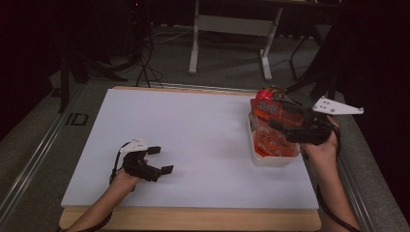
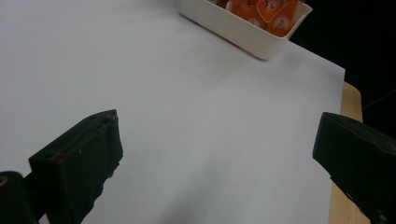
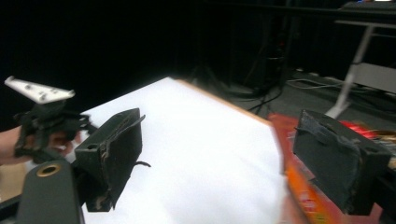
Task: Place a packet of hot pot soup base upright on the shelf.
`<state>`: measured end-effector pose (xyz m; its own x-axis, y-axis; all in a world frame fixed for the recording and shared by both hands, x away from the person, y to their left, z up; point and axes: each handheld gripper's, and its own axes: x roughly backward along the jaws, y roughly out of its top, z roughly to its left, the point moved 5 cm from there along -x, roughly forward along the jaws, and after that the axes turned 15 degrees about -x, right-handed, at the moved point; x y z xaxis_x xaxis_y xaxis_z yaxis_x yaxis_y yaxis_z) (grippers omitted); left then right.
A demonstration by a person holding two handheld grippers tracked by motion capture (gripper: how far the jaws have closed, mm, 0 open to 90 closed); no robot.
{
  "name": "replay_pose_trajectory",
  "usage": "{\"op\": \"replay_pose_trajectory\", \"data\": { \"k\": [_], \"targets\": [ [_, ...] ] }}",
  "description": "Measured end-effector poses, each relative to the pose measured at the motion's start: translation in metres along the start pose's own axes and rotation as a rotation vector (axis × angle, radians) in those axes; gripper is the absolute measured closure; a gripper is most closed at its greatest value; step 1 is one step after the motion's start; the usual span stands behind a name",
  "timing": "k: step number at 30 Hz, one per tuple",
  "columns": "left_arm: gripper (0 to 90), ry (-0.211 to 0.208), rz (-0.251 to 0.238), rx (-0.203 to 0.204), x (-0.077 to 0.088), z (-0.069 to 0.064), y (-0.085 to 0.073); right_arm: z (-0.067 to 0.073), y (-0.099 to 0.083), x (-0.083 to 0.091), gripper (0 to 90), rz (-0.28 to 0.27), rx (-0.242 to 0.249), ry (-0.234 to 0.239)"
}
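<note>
In the high view, the left hand-held gripper (image 1: pixel 162 159) rests low over the white surface (image 1: pixel 193 140) near its front left corner, its jaws spread apart with nothing between them. At the right edge of the surface stands a white tray (image 1: pixel 270 160) filled with orange packets (image 1: pixel 270 142). The right hand-held gripper (image 1: pixel 278 116) hangs above the tray's far end, beside a red snack bag (image 1: pixel 267 107) that lies on the packets there; from this view I cannot tell whether the jaws touch the bag.

In the left gripper view, the two black jaws stand wide apart over bare white surface (image 2: pixel 187 116), holding nothing. The white tray (image 2: pixel 233 28) with its orange packets (image 2: pixel 275 11) sits well ahead, near the surface's edge.

In the right gripper view, the jaws stand wide open with nothing gripped. The red snack bag (image 3: pixel 303 196) shows blurred below, close to the jaw on the right of the picture. Farther off across the surface (image 3: pixel 196 140), the left hand-held gripper (image 3: pixel 84 121) is seen in the person's hand.
</note>
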<state>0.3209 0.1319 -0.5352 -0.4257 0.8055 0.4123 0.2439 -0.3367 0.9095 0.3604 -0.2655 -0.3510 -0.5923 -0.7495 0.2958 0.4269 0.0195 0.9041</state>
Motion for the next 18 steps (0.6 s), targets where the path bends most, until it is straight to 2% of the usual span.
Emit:
{"op": "replay_pose_trajectory", "data": {
  "k": [4,8,11,18],
  "targets": [
    [1.3,-0.001,0.0,0.002,0.0,0.0,0.0,0.006,-0.016,-0.011,13.8,0.018,-0.004,0.039],
    [1.3,-0.002,0.0,0.0,0.0,0.0,0.0,0.009,-0.033,-0.021,13.6,0.052,0.013,0.041],
    [1.3,-0.003,0.0,0.001,0.0,0.0,0.0,0.009,-0.045,-0.03,13.6,0.08,-0.008,0.069],
    [1.3,-0.005,0.002,-0.002,0.0,-0.001,-0.001,0.007,-0.073,-0.045,13.4,0.124,-0.019,0.092]
  ]
}}
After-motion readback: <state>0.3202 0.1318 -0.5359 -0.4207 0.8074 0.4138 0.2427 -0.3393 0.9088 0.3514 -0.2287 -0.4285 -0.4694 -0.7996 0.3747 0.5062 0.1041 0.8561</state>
